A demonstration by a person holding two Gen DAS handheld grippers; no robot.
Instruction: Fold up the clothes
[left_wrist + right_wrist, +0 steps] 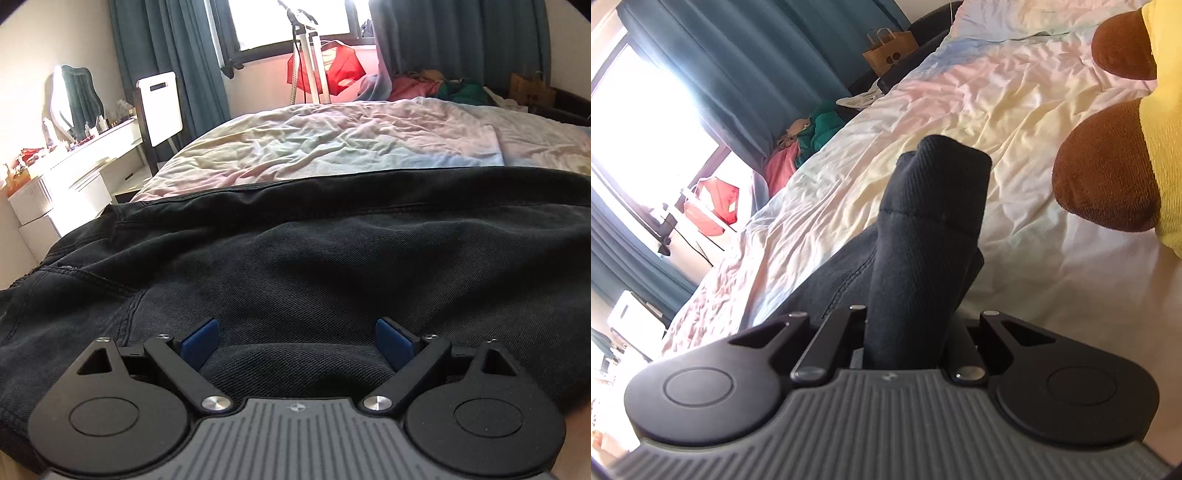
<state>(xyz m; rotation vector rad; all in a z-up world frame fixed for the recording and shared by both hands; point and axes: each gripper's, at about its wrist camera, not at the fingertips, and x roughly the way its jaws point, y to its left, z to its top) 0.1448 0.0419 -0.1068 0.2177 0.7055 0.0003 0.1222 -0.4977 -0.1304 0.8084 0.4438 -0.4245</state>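
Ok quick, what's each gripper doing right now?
Left gripper: open, over the black garment, gripping nothing.
Right gripper: closed on a bunched fold of the black garment.

Between my left fingers [393, 345], blue and smooth, lies matt black denim-like cloth [332, 258] with stitched seams. My right gripper [907, 332] pinches its ribbed weave; beyond, the bed [960, 122] sheet looks soft, crumpled cotton.

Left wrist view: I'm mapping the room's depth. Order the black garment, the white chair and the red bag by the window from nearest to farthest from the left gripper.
1. Black garment: directly under and ahead of the open left gripper.
2. White chair: far left, beside the bed.
3. Red bag: farthest, centre, under the window.
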